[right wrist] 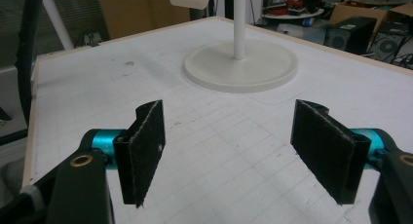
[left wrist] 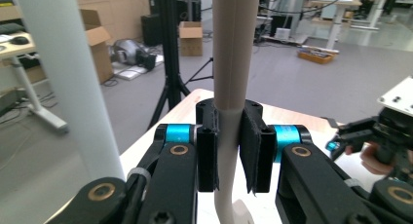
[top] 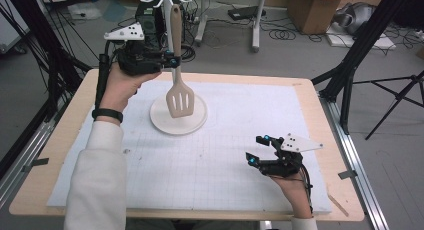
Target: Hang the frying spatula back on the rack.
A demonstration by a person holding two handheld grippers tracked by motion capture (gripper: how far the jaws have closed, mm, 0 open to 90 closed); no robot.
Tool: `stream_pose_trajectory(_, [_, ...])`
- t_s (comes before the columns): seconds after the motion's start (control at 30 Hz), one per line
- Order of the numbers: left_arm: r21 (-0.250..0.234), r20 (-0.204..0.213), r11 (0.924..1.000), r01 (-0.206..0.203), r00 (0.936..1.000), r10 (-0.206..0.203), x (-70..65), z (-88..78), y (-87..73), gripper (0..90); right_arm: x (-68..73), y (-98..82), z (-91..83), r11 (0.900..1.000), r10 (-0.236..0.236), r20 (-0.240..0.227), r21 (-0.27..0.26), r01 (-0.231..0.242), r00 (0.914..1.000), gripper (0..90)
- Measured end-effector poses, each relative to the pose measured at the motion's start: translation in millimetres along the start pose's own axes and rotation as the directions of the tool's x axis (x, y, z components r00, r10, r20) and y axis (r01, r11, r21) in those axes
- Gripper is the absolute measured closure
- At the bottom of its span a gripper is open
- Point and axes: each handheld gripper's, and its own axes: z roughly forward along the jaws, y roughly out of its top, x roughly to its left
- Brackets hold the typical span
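Your left gripper (top: 172, 61) has its jaws clamped on the handle of the beige spatula (top: 178, 85), roughly mid-handle, pads pressing from both sides. The spatula hangs upright, slotted blade down, above the round base of the white rack (top: 179, 121), right beside the rack's pole. Your right gripper (top: 258, 150) sits low over the bench (top: 320, 155), well apart from it, jaws spread wide with nothing between them.

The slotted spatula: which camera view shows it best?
The high view: the whole spatula hangs upright in the left tool. The left gripper view shows its clamped handle; the right gripper view, a bit of blade at the top edge.
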Motion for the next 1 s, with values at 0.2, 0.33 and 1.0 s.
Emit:
stream_pose_trajectory(0.2, [0.023, -0.021, 0.9997, 0.004, 0.9998, -0.003, 1.0, 3.6, 4.0, 78.0, 0.4, 0.3, -1.0, 1.0, 0.005, 0.001, -0.007, -0.005, 1.0, 27.4])
stream_pose_trajectory(0.33, [0.015, -0.043, 0.9998, 0.014, 0.999, -0.014, 4.5, 1.9, 3.7, 78.0, 0.2, 0.3, -1.9, 1.0, 0.005, -0.003, -0.01, -0.005, 1.0, 27.4])
stream_pose_trajectory(1.0, [0.04, -0.102, 0.9984, 0.039, 0.9942, -0.035, 11.3, 7.5, -3.7, 77.5, 1.0, -0.2, -1.3, 1.0, -0.002, -0.002, -0.007, 0.002, 1.0, 27.5])
